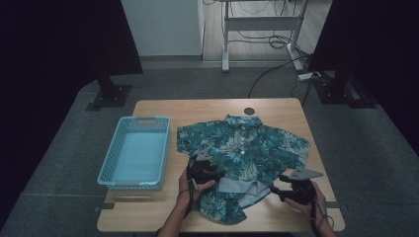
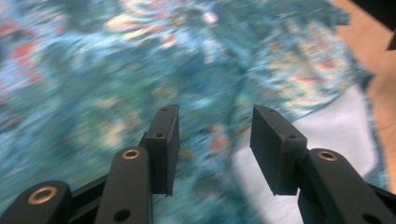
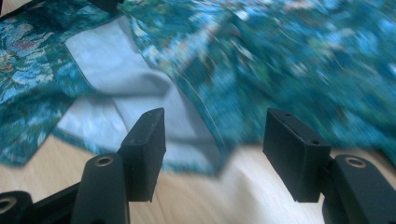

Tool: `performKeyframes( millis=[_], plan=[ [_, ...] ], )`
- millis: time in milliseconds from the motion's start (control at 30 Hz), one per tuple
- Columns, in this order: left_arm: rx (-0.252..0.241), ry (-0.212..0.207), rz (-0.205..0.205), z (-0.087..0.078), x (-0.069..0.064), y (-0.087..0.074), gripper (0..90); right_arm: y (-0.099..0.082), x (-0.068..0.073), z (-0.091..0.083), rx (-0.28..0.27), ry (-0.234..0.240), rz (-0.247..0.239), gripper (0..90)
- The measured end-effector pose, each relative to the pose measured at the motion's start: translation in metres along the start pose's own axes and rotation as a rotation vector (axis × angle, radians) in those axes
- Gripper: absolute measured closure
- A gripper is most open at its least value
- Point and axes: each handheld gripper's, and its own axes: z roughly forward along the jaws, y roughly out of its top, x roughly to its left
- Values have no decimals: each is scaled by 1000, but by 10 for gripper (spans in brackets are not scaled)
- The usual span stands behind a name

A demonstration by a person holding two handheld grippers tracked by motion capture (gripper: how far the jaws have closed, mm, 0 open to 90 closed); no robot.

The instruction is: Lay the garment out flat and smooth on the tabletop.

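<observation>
Floral shirt (image 1: 244,148) lay spread on wooden counter (image 1: 276,219), hem turned up showing pale lining, right of blue basket (image 1: 136,153). Left gripper (image 2: 212,140) hovered over shirt's lower left, fingers apart, nothing between. Right gripper (image 3: 212,154) by lower right hem above counter, fingers apart, empty.
</observation>
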Motion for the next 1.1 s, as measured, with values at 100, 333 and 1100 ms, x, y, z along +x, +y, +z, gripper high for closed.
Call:
performKeyframes(
  millis=[100,333,1100],
  plan=[
    [5,5,-2,-3,6,-6,521,13,9,12,22,-6,-62,419],
    [11,4,14,-5,8,-13,504,26,16,34,111,-51,-137,463],
    [11,41,30,-5,9,-17,512,6,11,-18,-7,19,18,835]
  ],
)
